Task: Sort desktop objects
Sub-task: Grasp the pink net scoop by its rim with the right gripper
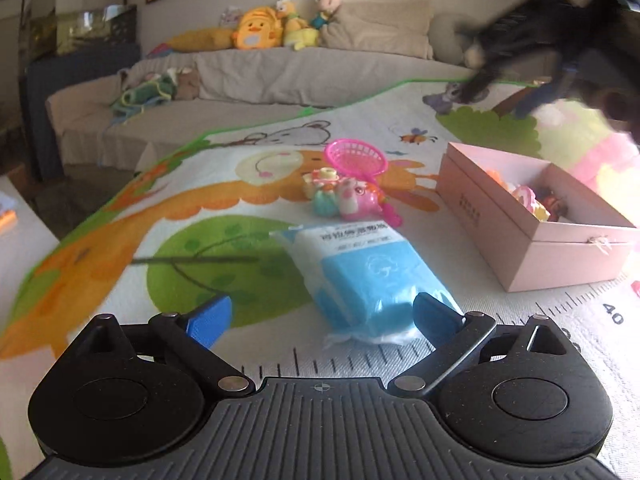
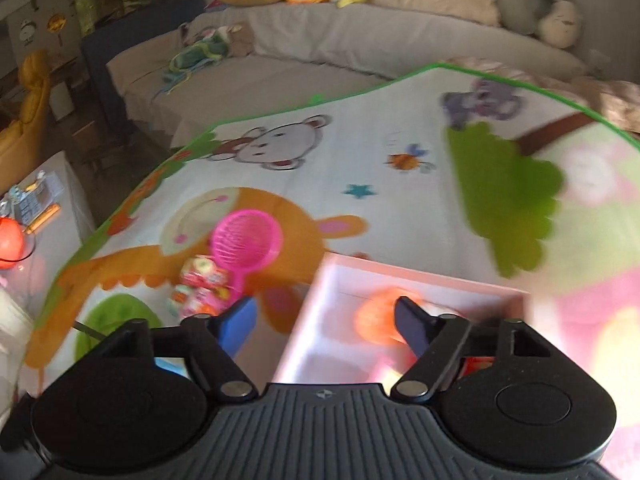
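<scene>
My left gripper [image 1: 324, 320] stands open and low over the play mat. The near end of a blue-and-white soft pack [image 1: 360, 276] lies between its blue fingers, and the pads do not press on it. Beyond the pack sit a cluster of small pastel toys [image 1: 344, 200] and a pink net scoop [image 1: 356, 160]. An open pink box [image 1: 532, 220] holding small toys stands at the right. My right gripper [image 2: 326, 328] hangs open above the pink box [image 2: 420, 276], over a blurred orange toy [image 2: 380, 316] inside it, holding nothing. The net scoop [image 2: 246, 244] and the toys [image 2: 200, 288] lie left of it.
A grey sofa [image 1: 260, 76] with plush toys [image 1: 256, 28] runs along the mat's far edge [image 1: 360, 98]. The dark, blurred right gripper and hand [image 1: 560, 40] hang at the upper right. Left of the mat stands a white side table [image 2: 48, 200] with small items.
</scene>
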`<state>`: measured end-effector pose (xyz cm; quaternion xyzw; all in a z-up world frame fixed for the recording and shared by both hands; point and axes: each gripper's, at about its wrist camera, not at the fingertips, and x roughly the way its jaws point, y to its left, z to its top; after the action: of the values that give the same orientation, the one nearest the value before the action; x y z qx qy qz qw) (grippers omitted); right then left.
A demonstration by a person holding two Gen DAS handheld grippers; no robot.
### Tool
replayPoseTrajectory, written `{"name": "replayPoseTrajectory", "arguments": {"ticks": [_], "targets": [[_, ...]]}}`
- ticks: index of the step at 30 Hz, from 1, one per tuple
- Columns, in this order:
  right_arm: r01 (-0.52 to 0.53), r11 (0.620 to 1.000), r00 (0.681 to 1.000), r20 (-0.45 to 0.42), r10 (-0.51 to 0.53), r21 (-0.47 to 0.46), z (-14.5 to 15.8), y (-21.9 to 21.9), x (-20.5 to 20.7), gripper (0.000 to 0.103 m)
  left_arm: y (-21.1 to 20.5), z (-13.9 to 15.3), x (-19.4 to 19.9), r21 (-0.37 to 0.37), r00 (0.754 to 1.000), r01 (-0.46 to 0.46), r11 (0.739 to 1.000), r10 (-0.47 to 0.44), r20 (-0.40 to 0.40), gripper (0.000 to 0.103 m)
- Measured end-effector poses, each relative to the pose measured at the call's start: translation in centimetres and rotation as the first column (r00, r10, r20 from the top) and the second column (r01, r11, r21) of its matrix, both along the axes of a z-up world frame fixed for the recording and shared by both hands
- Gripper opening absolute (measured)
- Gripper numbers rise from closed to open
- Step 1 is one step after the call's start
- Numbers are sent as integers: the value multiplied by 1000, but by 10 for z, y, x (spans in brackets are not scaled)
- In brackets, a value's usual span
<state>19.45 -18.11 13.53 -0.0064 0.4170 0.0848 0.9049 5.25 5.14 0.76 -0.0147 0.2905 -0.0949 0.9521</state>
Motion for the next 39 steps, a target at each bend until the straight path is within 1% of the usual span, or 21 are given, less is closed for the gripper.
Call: {"name": "replayPoseTrajectory", "arguments": {"ticks": [1,3,5,7,9,12,14,16,18,20,25,27,28,31,33,35,39], "targets": [[-21,1000,1000,-14,21,-3,-5,17,12,85,3,0,0,-31,1000,-2,1000,2,-13,100],[-45,999,998,-38,45,-17,-20,48,37,85,7,2,-2,-71,1000,-26,997,27,13,100],[-36,999,998,-45,35,-29,-38,72,62,85,10,2,-3,-97,999,-46,994,47,15,100],[-1,999,999,-49,-1,-44,-57,92,91,85,11,1,-1,-102,998,-60,993,61,5,100],[45,996,998,-36,-47,-72,-74,104,115,85,10,0,3,-100,997,-71,992,69,-18,100],[91,989,996,13,-90,-119,-92,115,138,85,13,-1,5,-114,997,-71,991,68,-36,100],[64,991,998,-16,-66,-116,-103,120,148,85,13,-2,5,-123,998,-61,991,56,-42,100],[28,993,997,-62,-35,-113,-110,127,148,82,11,-2,4,-125,998,-45,991,39,-46,101],[-27,991,998,-63,19,-128,-111,135,139,82,10,-2,4,-119,998,-36,992,30,-46,101],[-94,984,993,-83,82,-150,-110,143,124,82,7,-1,3,-108,999,-27,994,23,-45,101],[-224,961,969,-145,201,-163,-102,149,71,82,0,0,-4,-108,995,55,993,-64,-82,103],[-245,956,964,-147,222,-159,-97,144,49,82,-5,0,-11,-92,993,68,993,-77,-93,103],[-255,955,959,-167,230,-150,-95,141,40,82,-8,0,-15,-82,992,71,994,-79,-101,103],[-263,958,952,-190,240,-111,-89,126,12,82,-13,2,-26,-93,987,84,992,-96,-131,103],[-281,954,950,-171,262,-103,-82,116,-11,82,-16,5,-33,-86,986,88,992,-99,-133,103],[-289,954,951,-137,277,-75,-71,104,-33,82,-19,8,-39,-58,988,90,994,-97,-124,103],[-274,962,961,-41,274,4,-39,68,-82,82,-25,15,-46,-26,989,90,996,-92,-116,103]]}}
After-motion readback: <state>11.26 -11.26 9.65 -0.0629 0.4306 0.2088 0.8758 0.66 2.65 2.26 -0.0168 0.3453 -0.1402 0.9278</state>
